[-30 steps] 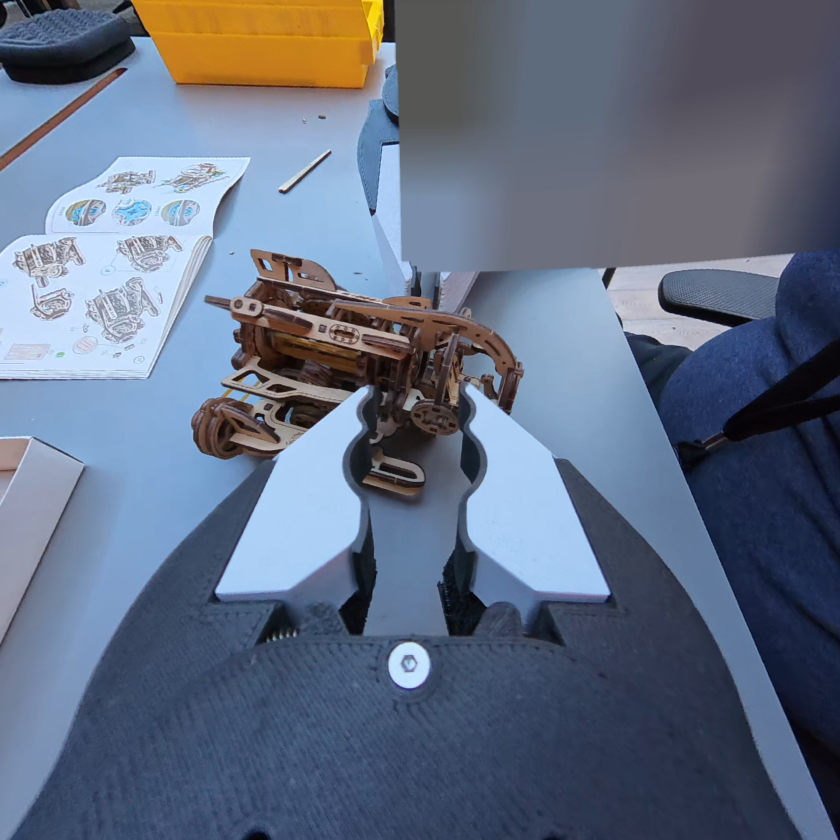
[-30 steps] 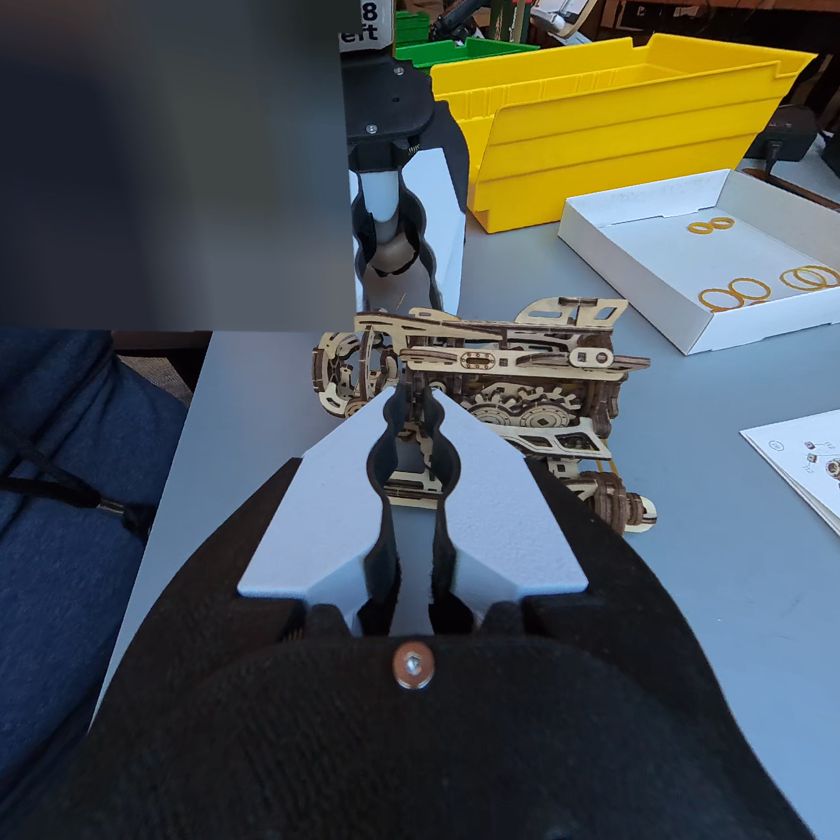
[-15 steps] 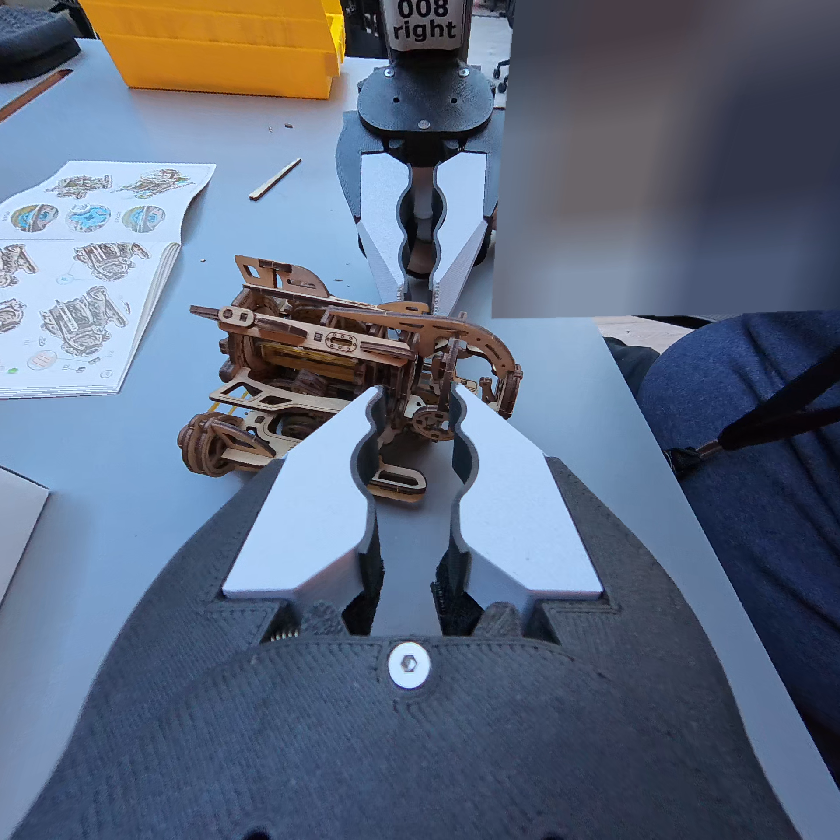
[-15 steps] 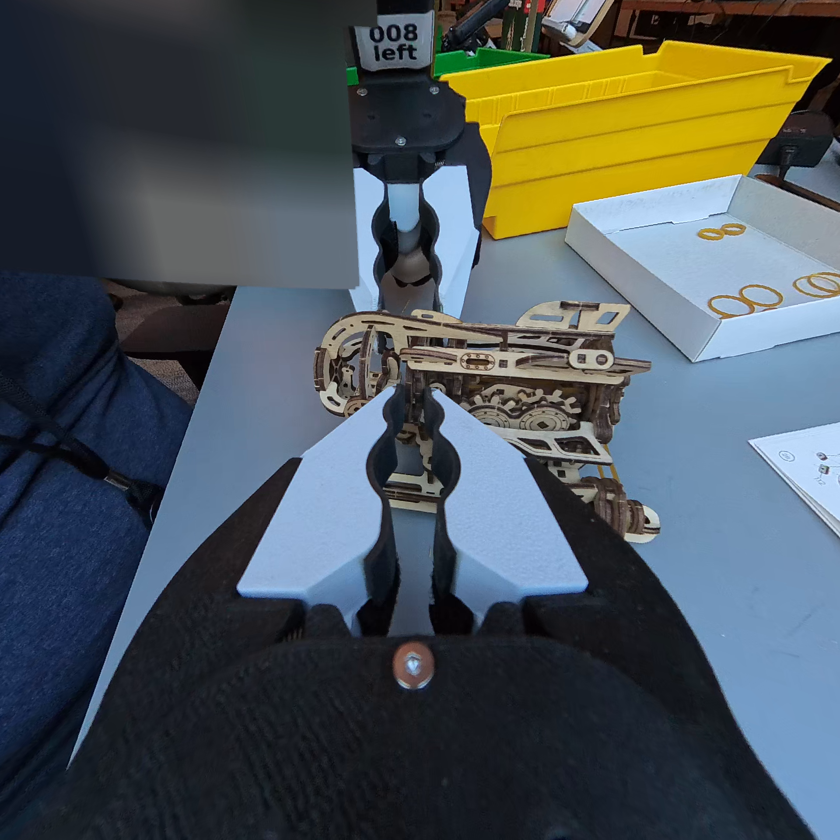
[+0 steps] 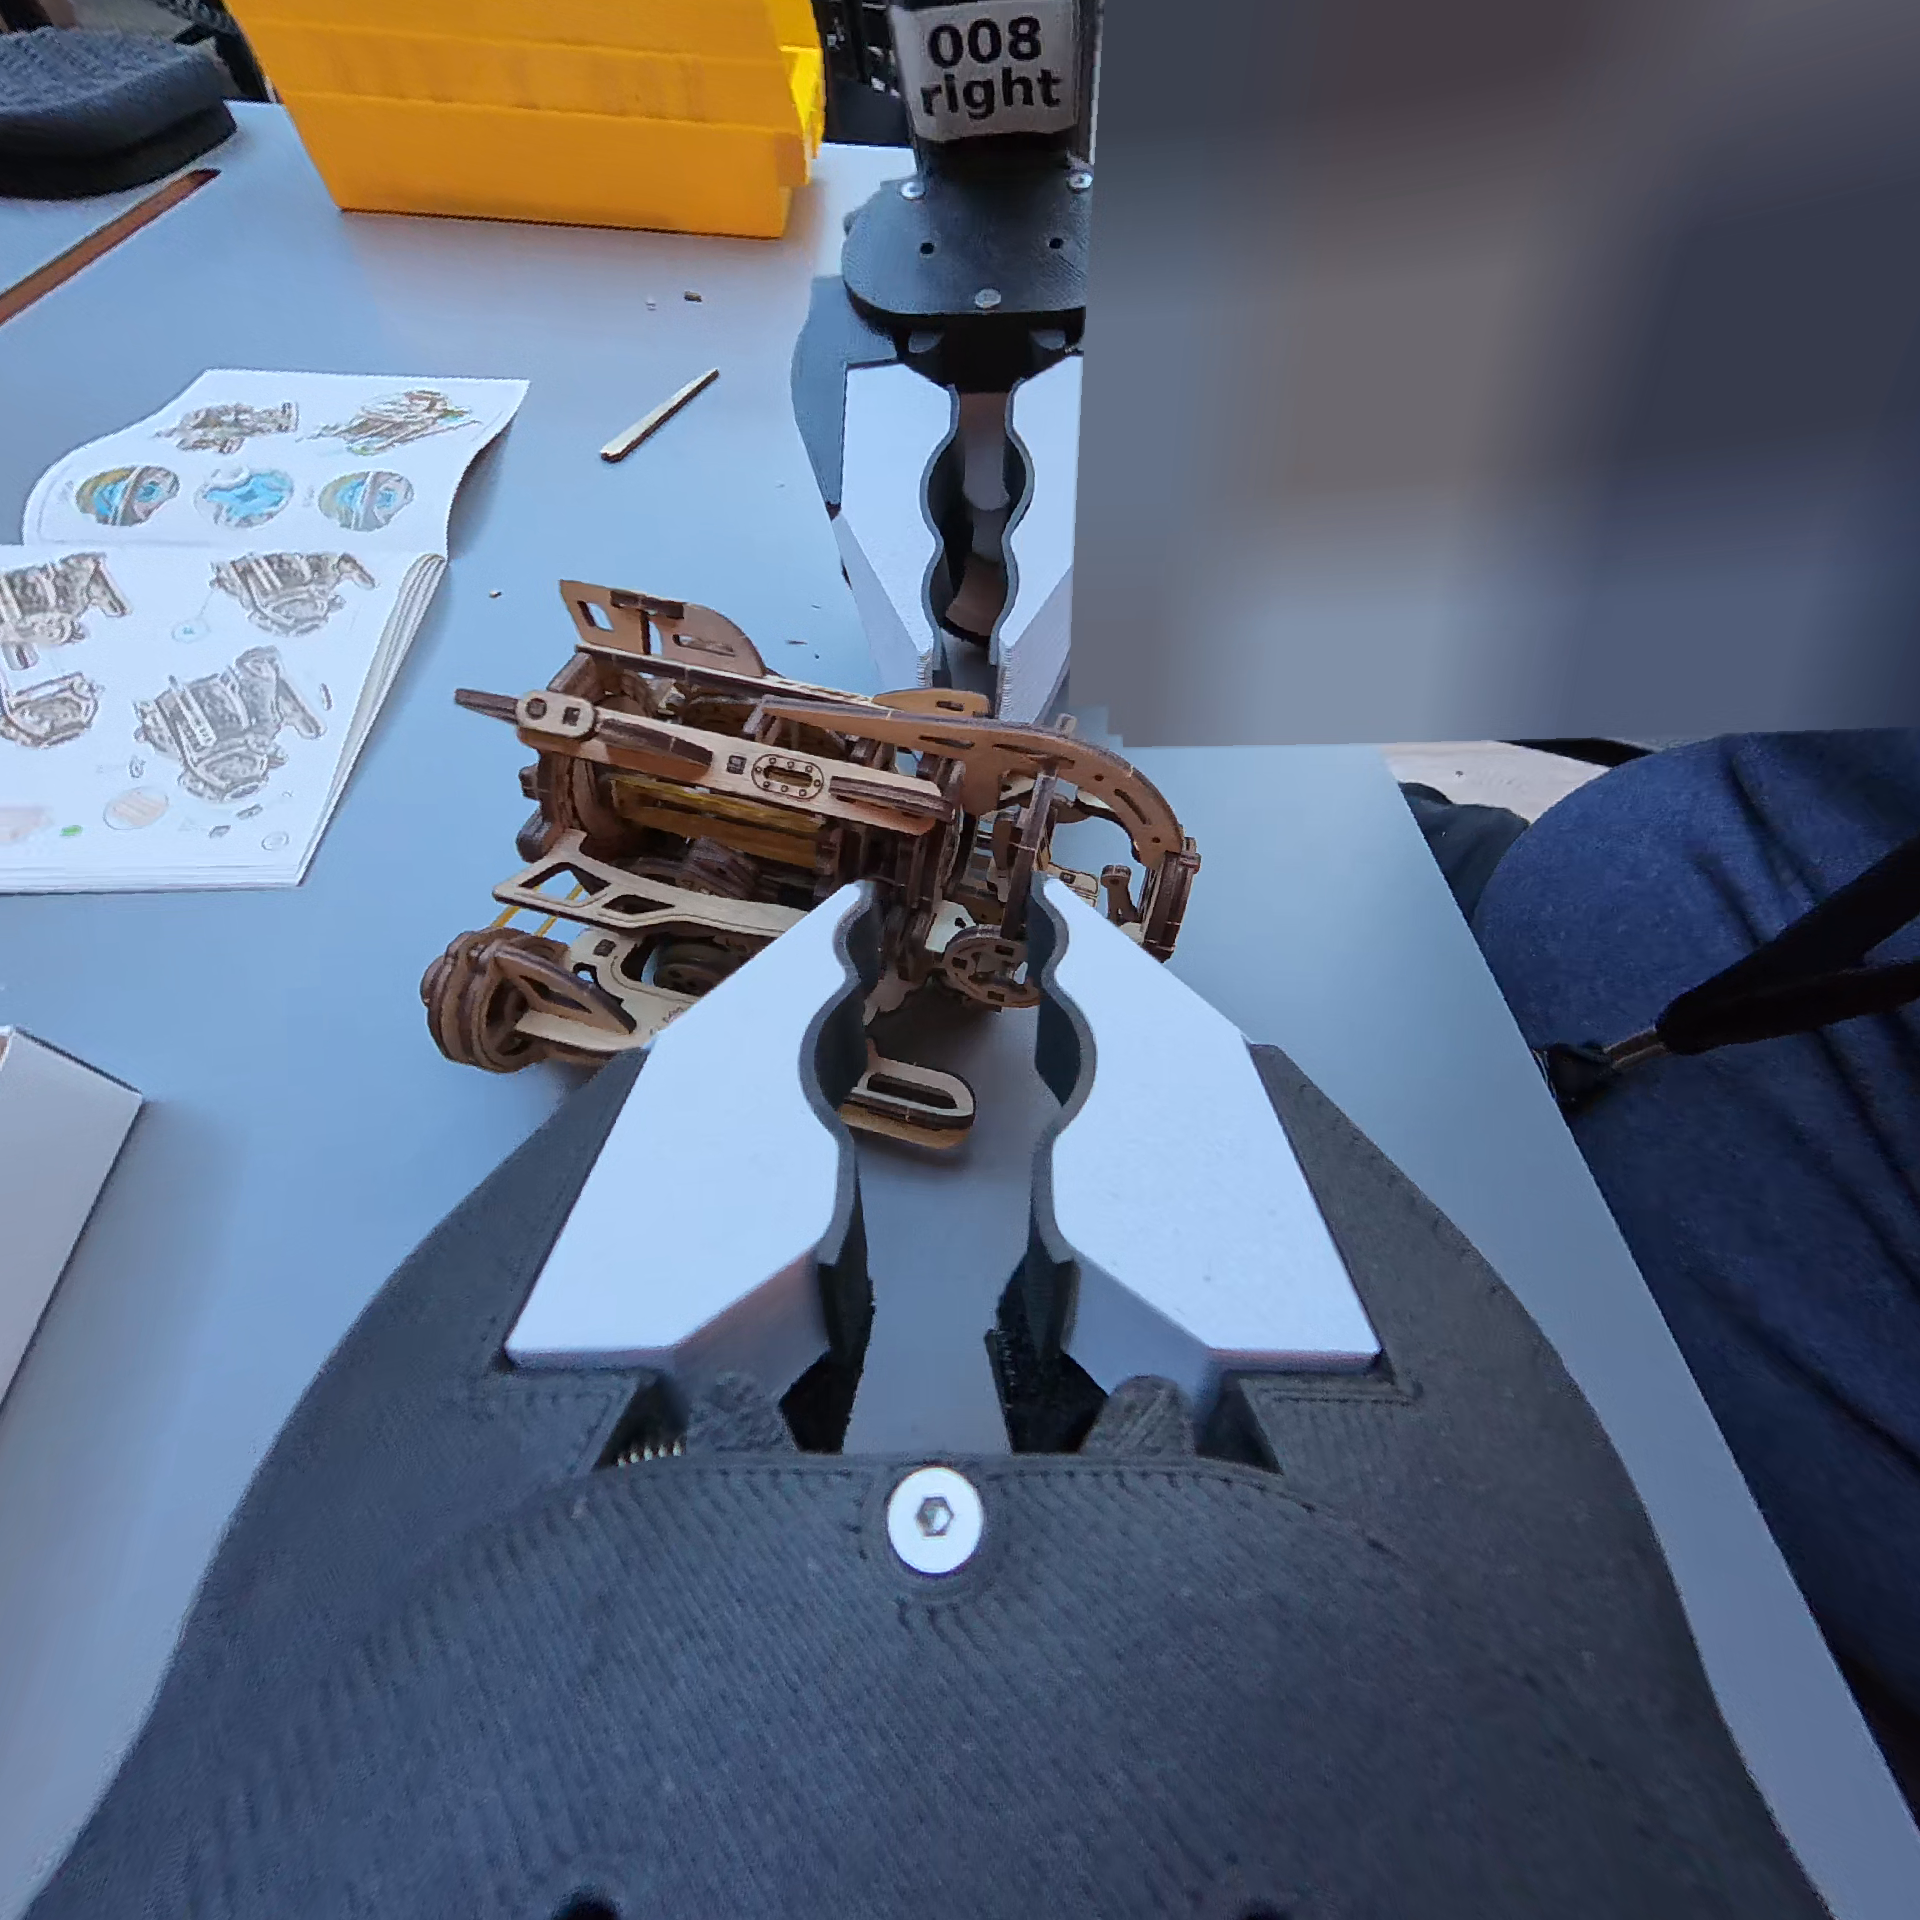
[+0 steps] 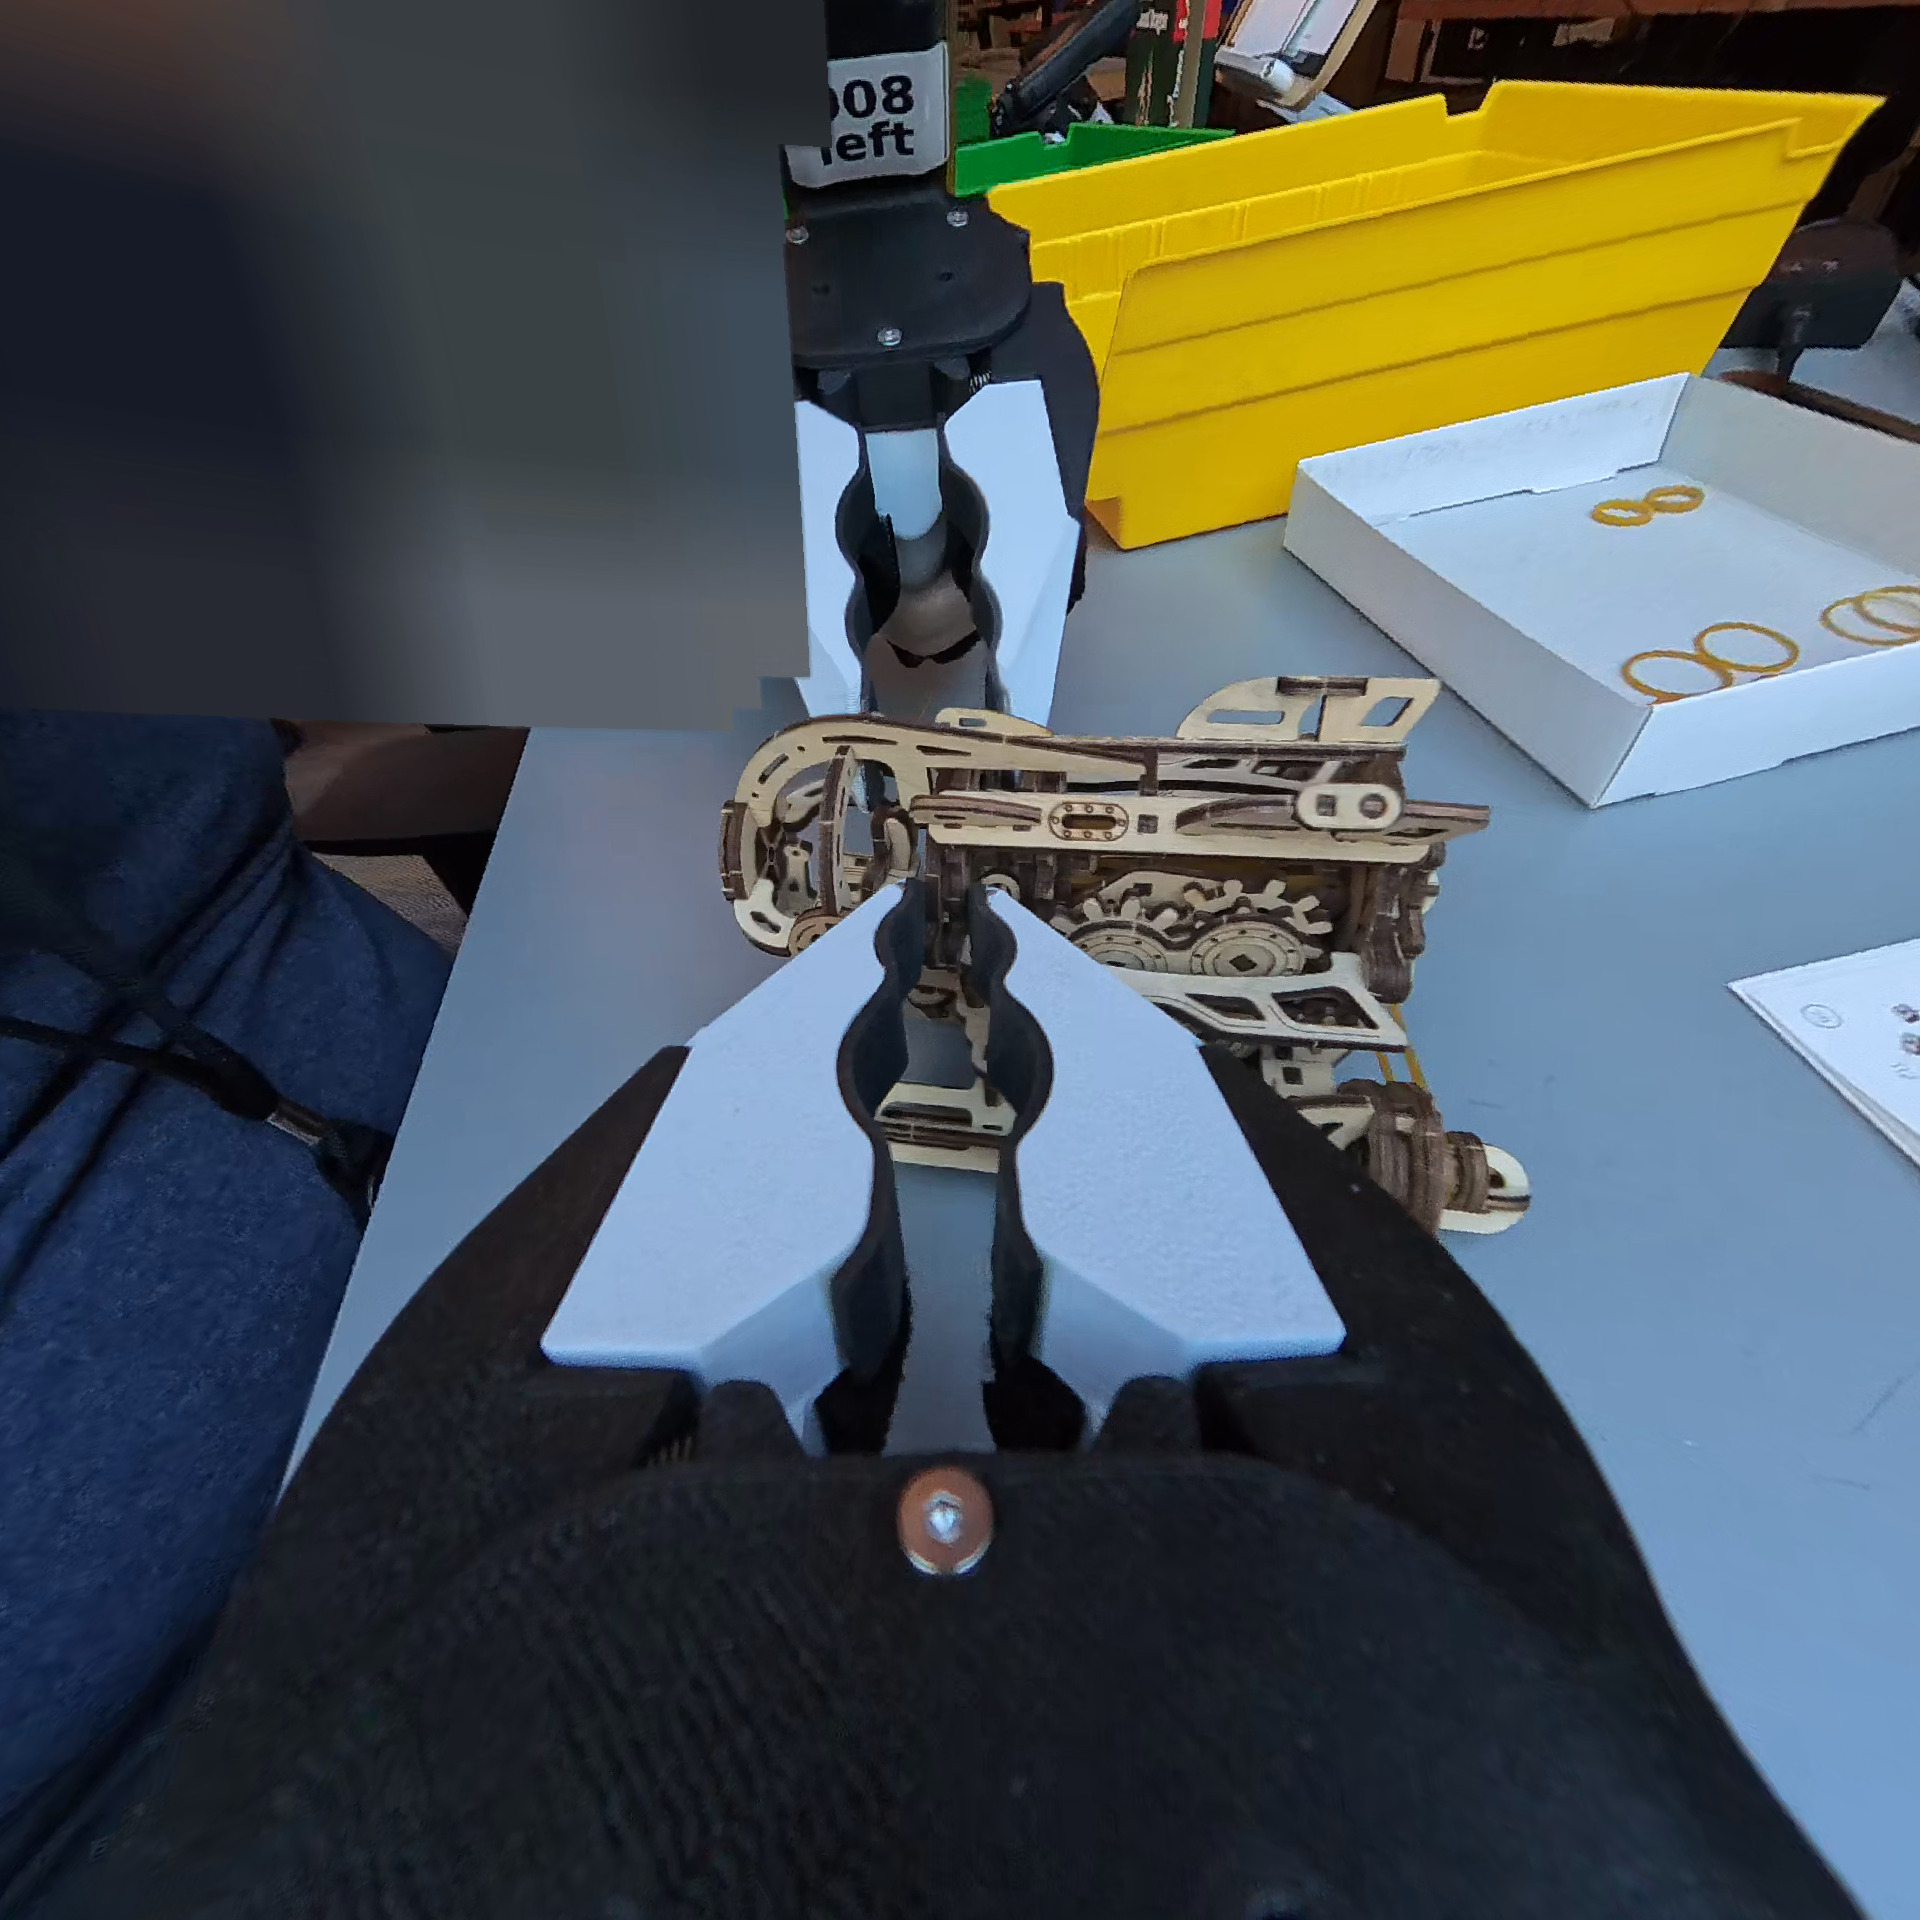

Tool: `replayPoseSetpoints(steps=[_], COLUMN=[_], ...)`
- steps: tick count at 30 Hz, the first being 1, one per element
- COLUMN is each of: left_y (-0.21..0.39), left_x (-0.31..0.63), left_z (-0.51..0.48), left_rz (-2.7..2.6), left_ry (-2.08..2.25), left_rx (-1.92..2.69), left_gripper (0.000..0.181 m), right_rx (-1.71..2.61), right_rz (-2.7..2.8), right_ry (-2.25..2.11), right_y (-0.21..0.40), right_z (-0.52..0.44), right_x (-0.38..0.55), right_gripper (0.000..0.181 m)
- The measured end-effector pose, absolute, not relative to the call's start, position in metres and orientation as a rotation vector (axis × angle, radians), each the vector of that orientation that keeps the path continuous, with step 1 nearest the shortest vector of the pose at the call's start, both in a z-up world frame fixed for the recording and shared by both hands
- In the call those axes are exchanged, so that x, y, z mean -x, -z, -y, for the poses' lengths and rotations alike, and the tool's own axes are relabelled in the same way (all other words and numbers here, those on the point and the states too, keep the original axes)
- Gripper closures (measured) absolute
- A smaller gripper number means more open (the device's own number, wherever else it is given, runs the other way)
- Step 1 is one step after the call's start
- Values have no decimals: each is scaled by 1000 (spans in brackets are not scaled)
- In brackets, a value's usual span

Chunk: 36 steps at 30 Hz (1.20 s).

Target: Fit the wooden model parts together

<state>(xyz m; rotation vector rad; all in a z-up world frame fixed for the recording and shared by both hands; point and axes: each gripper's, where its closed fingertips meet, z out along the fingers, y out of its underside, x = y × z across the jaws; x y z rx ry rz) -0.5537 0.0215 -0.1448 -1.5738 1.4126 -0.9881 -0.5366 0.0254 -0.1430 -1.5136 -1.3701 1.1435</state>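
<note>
The wooden model point(image 5: 790, 790), a laser-cut vehicle with gears and wheels, rests tilted on the grey table point(image 5: 260, 1039); it also shows in the right wrist view point(image 6: 1143, 831). My left gripper point(image 5: 956, 904) has its jaws narrowed around the model's near end, the fingertips against a wall plate and a small gear. My right gripper point(image 6: 945, 899) is nearly shut on a thin upright plate of the model from the opposite side. Each gripper faces the other across the model: the right one point(image 5: 961, 665), the left one point(image 6: 930, 686). A small slotted piece point(image 5: 904, 1101) lies beneath my left fingers.
A yellow bin point(image 5: 540, 114) stands at the back. An open instruction booklet point(image 5: 208, 665) lies left of the model, with a thin wooden stick point(image 5: 660, 429) beyond it. A white tray point(image 6: 1434, 644) holds rubber bands point(image 6: 1704, 660). The table edge and a person's blue clothing point(image 5: 1714, 1039) are close by. The grippers are tip to tip, or close to it.
My left jaws have narrowed slightly around the model's end. Both views have shifted so the opposite gripper shows more fully. The model has stayed in place.
</note>
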Motion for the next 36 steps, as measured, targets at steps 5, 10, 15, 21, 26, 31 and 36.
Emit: replayPoseSetpoints(steps=[5, 10, 15, 21, 26, 31, 36], left_y=[142, 142, 155, 160, 163, 163, 161], left_x=[570, 577, 581, 577, 569, 565, 569], left_z=[-24, -26, -34, -44, -47, -48, -54], left_rz=[-1365, -1353, -1407, -1440, -1469, -1464, -1445], left_ry=[980, 969, 806, 566, 397, 330, 227], left_rx=[1595, 1597, 1594, 1498, 1386, 1330, 1269], left_gripper=[146, 148, 151, 148, 156, 165, 165], right_rx=[1422, 1406, 1352, 1286, 1226, 1201, 1109], right_rz=[1341, 1372, 1487, 1457, 1481, 1477, 1553], right_ry=[-1153, -1007, -798, -648, -538, -472, -348], right_y=[127, 131, 148, 143, 145, 144, 147], right_z=[-22, -27, -25, -31, -30, -36, -29], right_x=[534, 521, 523, 527, 528, 525, 522], right_gripper=[159, 149, 149, 143, 143, 157, 160])
